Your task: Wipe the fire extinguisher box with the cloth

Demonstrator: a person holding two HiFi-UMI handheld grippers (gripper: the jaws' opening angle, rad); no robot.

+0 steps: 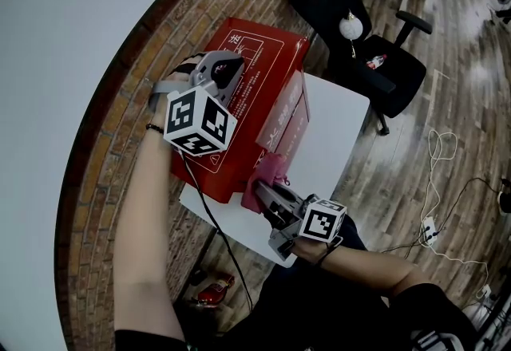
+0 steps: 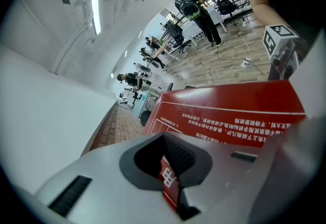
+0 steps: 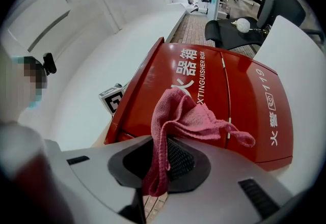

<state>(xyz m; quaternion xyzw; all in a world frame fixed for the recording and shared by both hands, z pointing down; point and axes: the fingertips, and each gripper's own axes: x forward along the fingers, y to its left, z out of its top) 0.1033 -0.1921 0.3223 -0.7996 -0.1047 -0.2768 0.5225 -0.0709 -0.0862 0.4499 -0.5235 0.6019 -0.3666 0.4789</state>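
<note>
White table [image 1: 339, 122]; left claw [image 2: 170, 179] tight on fire extinguisher box [image 1: 267, 61] edge, right claw [image 3: 155, 167] tight on pink cloth [image 3: 188, 113].

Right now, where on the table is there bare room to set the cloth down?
The white table is bare between the fire extinguisher box and the black office chair. A narrower bare strip lies along its near edge, beside the right gripper. The box's front is crowded: the pink cloth hangs there.
</note>
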